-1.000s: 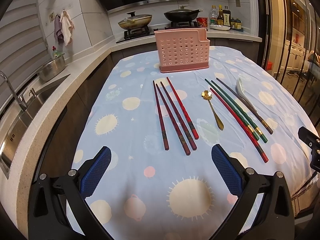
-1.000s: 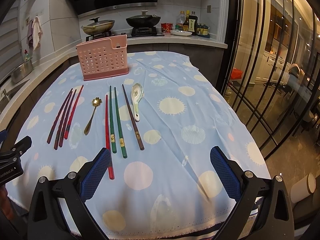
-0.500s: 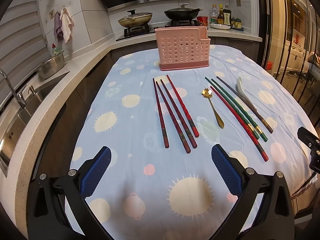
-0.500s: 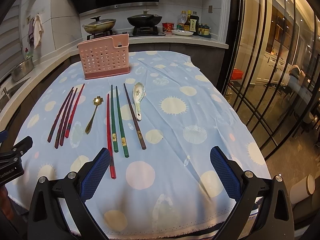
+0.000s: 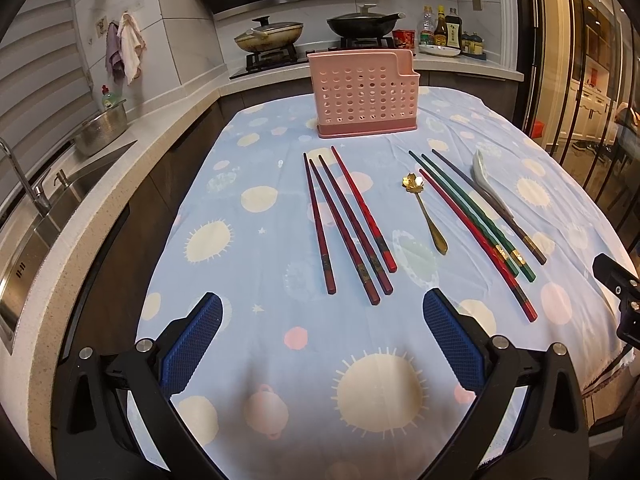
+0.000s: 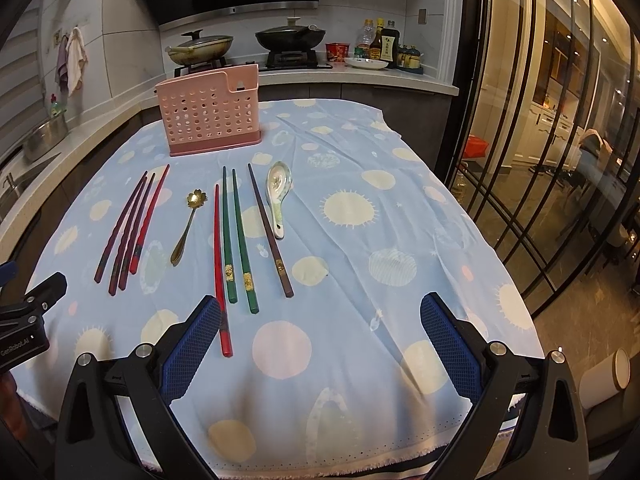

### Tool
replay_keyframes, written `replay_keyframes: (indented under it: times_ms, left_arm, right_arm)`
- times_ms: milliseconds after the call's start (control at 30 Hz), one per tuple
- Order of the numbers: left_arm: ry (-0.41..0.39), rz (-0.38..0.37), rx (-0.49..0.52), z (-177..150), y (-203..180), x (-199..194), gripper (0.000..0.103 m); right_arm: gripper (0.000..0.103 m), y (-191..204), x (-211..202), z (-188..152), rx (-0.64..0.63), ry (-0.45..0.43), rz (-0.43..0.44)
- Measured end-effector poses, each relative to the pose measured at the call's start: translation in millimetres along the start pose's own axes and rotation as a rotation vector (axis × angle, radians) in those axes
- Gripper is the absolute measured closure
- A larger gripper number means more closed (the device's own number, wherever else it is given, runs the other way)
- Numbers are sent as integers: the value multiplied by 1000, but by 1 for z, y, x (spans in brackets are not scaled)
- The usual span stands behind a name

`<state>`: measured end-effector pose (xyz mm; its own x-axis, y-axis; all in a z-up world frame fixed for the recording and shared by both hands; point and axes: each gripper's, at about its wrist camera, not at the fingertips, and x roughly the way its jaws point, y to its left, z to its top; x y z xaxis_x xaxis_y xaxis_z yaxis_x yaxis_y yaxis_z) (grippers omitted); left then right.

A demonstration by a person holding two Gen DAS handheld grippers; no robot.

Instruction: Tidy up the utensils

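Observation:
A pink perforated utensil holder stands upright at the far end of the table. In front of it lie several dark red chopsticks, a gold spoon, a red chopstick, two green chopsticks, a dark brown chopstick and a white ceramic spoon. My left gripper is open and empty near the dark red chopsticks' near ends. My right gripper is open and empty, its left finger beside the red chopstick's end.
A blue dotted tablecloth covers the table. A sink with tap and a steel bowl sit on the left counter. Pans on a stove and bottles stand behind. Glass doors are to the right.
Both grippers have shifted slightly forward over the table; the utensils appear a little nearer. Nothing was picked up or moved.

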<state>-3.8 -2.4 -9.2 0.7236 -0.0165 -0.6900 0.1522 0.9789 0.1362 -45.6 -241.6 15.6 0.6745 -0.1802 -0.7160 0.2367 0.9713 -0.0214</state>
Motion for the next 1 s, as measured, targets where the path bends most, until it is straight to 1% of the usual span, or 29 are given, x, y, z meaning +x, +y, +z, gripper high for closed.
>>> replay_keyframes:
  times_ms: [733,867,1000]
  left_arm:
    - [-2,-6,5,1,-3,2,7]
    - [20,-39,-12,1,1,8,7]
    - [44,-37,-40,2,12,19,7]
  right_arm:
    - [7,0,1,0,0,4,0]
    - [7,-1,2,-1,1,7,0]
    - [7,-2,5,-2,-1,15,-1]
